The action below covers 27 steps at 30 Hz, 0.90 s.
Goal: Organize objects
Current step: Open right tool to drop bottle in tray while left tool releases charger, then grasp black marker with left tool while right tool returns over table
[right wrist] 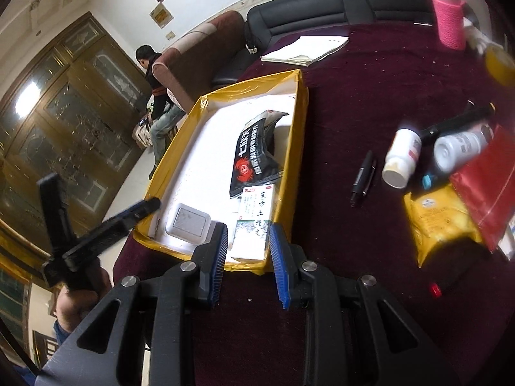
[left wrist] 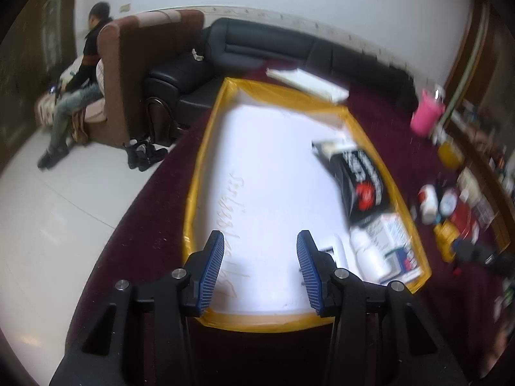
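left gripper: fingers spread, nothing between, over the yellow-rimmed tray | right gripper: fingers narrowly apart, empty | medicine box: in tray, just beyond right fingertips | white bottle: on cloth, right of them

Yellow-rimmed tray, partly filled

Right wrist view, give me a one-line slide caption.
Empty hand-held gripper hovers at the yellow tray's near edge; bottles and pen wait on maroon cloth.
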Each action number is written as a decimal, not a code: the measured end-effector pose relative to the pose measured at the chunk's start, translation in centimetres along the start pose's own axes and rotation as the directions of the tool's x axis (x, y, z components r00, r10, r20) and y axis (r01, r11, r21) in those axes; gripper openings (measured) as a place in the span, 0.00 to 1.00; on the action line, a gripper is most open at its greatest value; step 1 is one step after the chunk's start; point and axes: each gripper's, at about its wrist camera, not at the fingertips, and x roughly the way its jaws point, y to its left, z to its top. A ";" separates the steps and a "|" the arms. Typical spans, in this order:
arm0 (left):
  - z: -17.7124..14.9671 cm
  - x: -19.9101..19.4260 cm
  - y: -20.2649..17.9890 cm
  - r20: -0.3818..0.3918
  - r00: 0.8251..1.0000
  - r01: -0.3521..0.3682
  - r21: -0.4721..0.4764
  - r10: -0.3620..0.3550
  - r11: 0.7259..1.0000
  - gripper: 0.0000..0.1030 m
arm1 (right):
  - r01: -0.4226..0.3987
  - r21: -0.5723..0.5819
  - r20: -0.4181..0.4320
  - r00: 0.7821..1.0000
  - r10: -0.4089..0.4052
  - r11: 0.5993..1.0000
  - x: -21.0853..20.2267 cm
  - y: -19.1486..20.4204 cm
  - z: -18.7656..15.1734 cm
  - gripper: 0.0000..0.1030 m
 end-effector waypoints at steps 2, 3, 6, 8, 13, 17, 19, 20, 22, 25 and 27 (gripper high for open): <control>-0.1 0.0 -1.1 0.003 1.000 -0.005 0.033 0.005 0.999 0.39 | -0.002 0.007 0.009 1.000 0.002 1.000 -0.4 -0.4 -0.1 0.24; -0.1 -0.1 -1.7 0.001 1.000 0.022 0.045 -0.022 0.999 0.39 | -0.006 0.012 0.013 1.000 0.005 1.000 -0.7 -0.7 -0.2 0.24; 0.2 -0.5 -3.5 -0.004 0.993 0.116 0.069 -0.116 0.991 0.39 | -0.008 0.029 0.028 1.000 0.008 1.000 -1.5 -1.5 -0.2 0.24; 0.2 -0.6 -4.5 -0.005 0.988 0.153 0.079 -0.153 0.985 0.39 | -0.009 0.045 0.043 0.999 0.007 0.999 -2.3 -2.3 -0.3 0.25; 0.5 -0.5 -5.4 -0.027 0.973 0.229 0.045 -0.228 0.972 0.39 | -0.008 0.096 0.092 0.996 -0.001 0.995 -4.5 -4.6 -0.5 0.27; 0.8 -1.4 -6.0 -0.014 0.972 0.236 0.048 -0.236 0.970 0.39 | 0.003 0.134 0.136 0.991 -0.021 0.991 -6.3 -6.9 -0.9 0.27; 1.0 -1.9 -7.1 -0.011 0.966 0.259 0.065 -0.259 0.964 0.39 | 0.011 0.158 0.151 0.988 -0.035 0.987 -6.9 -8.3 -1.1 0.27; 1.2 -1.9 -7.9 -0.016 0.961 0.275 0.076 -0.275 0.958 0.39 | 0.013 0.176 0.157 0.987 -0.042 0.984 -7.2 -9.0 -1.3 0.27; 1.6 -1.7 -9.8 -0.040 0.948 0.319 0.098 -0.317 0.943 0.39 | 0.009 0.209 0.167 0.985 -0.045 0.978 -7.7 -10.5 -1.6 0.27; 2.2 -1.2 -13.6 -0.081 0.929 0.370 0.142 -0.362 0.918 0.39 | 0.026 0.243 0.187 0.980 -0.073 0.970 -8.3 -12.2 -1.9 0.27; 2.7 -0.2 -16.0 -0.109 0.924 0.382 0.171 -0.367 0.908 0.39 | 0.047 0.254 0.203 0.974 -0.101 0.966 -8.8 -13.0 -1.9 0.27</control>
